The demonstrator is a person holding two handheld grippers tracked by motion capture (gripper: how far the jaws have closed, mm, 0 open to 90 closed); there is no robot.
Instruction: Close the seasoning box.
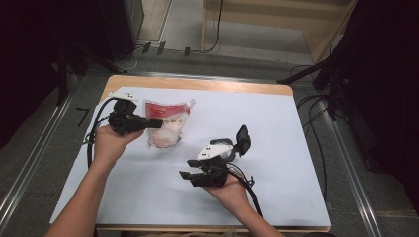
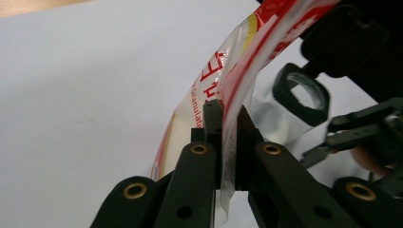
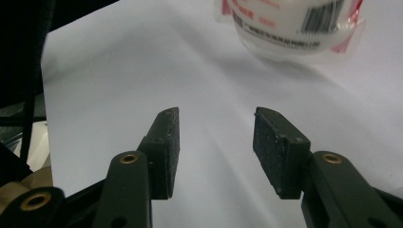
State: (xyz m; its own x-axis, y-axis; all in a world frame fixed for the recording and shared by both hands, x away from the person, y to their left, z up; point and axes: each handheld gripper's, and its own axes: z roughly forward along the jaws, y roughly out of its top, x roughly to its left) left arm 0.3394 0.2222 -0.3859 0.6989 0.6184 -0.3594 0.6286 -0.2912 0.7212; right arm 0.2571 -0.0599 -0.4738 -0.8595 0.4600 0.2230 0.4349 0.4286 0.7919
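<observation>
A clear pouch (image 1: 166, 127) with red print and white grains inside stands on the white sheet (image 1: 276, 113), its spout at the upper right corner. My left gripper (image 1: 157, 123) comes in from the left and is shut on the pouch's top edge. In the left gripper view the pads (image 2: 212, 124) pinch the thin plastic seam of the pouch (image 2: 214, 80). My right gripper (image 1: 185, 169) hovers near the front middle, jaws open and pointing left toward the pouch. In the right gripper view the gripper (image 3: 216, 147) holds nothing, and the pouch's base (image 3: 294, 23) with a barcode sits ahead.
A black-rimmed clear cup-like thing (image 1: 241, 138) lies just behind my right hand, and it appears as a black ring (image 2: 302, 97) in the left gripper view. A small white item (image 1: 123, 94) rests at the table's back left corner. Cables trail off both grippers.
</observation>
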